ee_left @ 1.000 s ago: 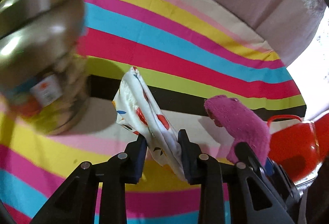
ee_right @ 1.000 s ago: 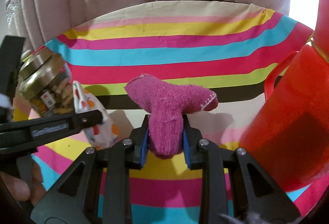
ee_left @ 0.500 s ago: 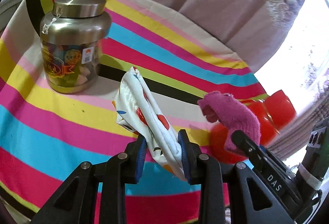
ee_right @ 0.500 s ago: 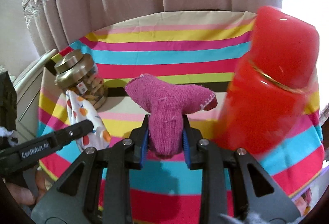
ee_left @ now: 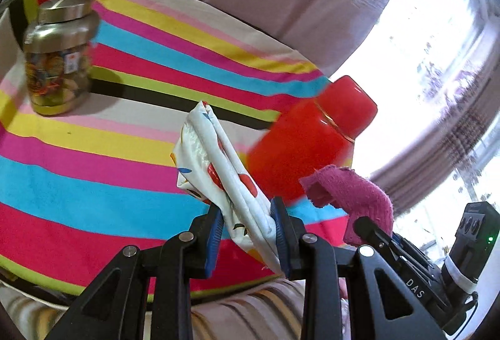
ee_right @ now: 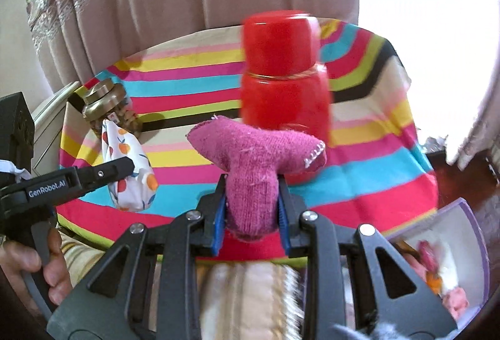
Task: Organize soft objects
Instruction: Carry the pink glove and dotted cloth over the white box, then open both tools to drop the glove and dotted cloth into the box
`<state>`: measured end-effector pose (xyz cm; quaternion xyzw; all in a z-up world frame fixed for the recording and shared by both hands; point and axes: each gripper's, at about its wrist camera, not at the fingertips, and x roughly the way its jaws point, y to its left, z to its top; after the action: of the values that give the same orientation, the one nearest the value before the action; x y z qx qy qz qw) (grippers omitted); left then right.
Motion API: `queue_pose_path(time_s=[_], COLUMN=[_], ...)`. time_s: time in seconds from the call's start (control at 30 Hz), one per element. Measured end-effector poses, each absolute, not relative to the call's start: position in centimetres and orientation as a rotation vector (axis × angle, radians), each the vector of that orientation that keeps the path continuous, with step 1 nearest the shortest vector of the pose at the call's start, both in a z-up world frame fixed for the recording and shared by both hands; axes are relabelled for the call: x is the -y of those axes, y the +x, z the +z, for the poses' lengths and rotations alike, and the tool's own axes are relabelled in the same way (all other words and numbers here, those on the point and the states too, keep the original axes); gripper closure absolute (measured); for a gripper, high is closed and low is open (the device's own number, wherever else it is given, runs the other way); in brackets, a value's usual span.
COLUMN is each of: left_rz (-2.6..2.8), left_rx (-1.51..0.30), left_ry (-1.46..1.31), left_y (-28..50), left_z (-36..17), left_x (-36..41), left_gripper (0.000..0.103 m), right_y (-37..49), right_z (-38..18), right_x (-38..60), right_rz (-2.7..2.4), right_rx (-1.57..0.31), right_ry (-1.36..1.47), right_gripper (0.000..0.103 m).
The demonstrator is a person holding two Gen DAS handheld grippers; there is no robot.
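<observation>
While right gripper (ee_right: 252, 212) clamps pink sock (ee_right: 254, 165) upright, toe seemingly rightward

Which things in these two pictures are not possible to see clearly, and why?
- Box contents, right wrist view: blurred, cut by the frame edge.
- Red flask base: hidden behind the pink sock.
- Jar label, left wrist view: too small and blurred.
- Printed cloth lower end: hidden between the jaws.

"GenRobot.AI" is printed in white on the black arm of the left gripper (ee_right: 125, 166). "DAS" stands in white letters on the black body of the right gripper (ee_left: 372, 227). The small label on the jar (ee_left: 57, 56) is too blurred to read.
</observation>
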<state>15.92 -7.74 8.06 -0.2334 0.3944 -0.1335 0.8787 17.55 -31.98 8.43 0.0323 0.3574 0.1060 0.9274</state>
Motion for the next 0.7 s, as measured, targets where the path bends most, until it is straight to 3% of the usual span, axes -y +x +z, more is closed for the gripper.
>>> queue_pose_path(time_s=[0.7], left_rz=[-0.662], left_rx=[-0.963], left_ry=[-0.283], left_y=[12.5], left_z=[8.0], left_x=[27.6], left_gripper=[0.069], right_y=[8.5], right_z=[6.8], right_x=[50.6], right_rz=[-0.207], right_rx=[-0.776], right_ry=[0.113], right_gripper=[0.071])
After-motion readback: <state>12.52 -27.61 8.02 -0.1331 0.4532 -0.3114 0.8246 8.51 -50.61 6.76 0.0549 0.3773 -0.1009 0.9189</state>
